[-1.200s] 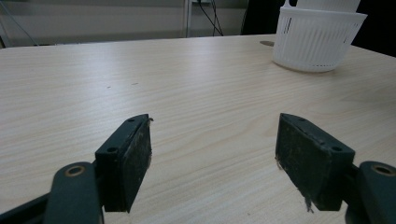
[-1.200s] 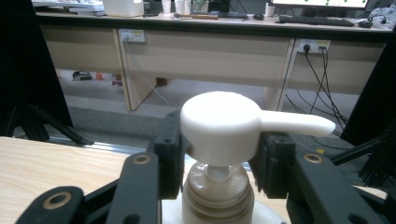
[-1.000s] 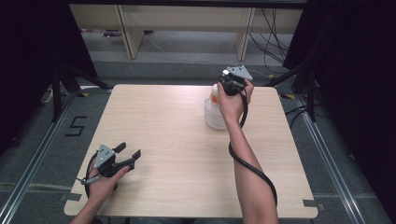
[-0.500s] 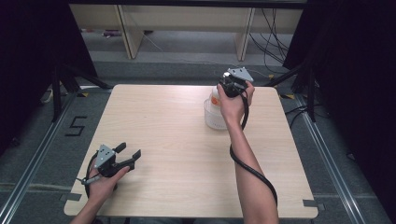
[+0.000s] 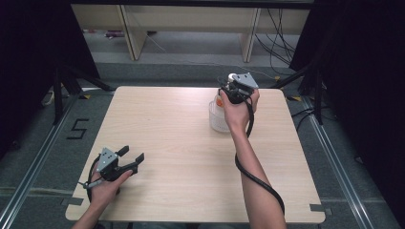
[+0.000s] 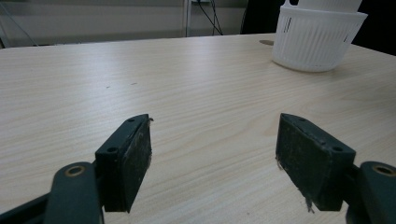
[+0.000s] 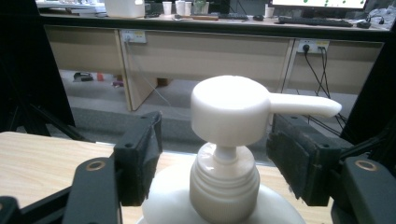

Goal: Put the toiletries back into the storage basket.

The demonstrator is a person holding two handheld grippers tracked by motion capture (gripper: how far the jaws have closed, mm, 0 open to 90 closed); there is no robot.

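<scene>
A white pump bottle (image 7: pixel 226 177) stands in a white slatted basket (image 5: pixel 217 119) at the table's far right-centre. My right gripper (image 5: pixel 229 90) hovers at the bottle's top. Its jaws have just been opening and stand wide on either side of the pump head (image 7: pixel 231 109), with neither pad touching it. The spout points right, over the right pad (image 7: pixel 299 158). My left gripper (image 5: pixel 133 155) rests in a hand near the table's front left corner, open and empty, pointing across the wood towards the basket (image 6: pixel 317 42). An orange item (image 5: pixel 218 101) shows inside the basket; I cannot tell what it is.
The light wooden table (image 5: pixel 181 143) is bare between the two grippers. A black cable (image 5: pixel 253 176) trails from the right gripper along the forearm. Dark stands and cables flank the table's far corners, and desks stand beyond (image 7: pixel 196 42).
The right hand has barely shifted above the basket. The left hand and its gripper lie as before.
</scene>
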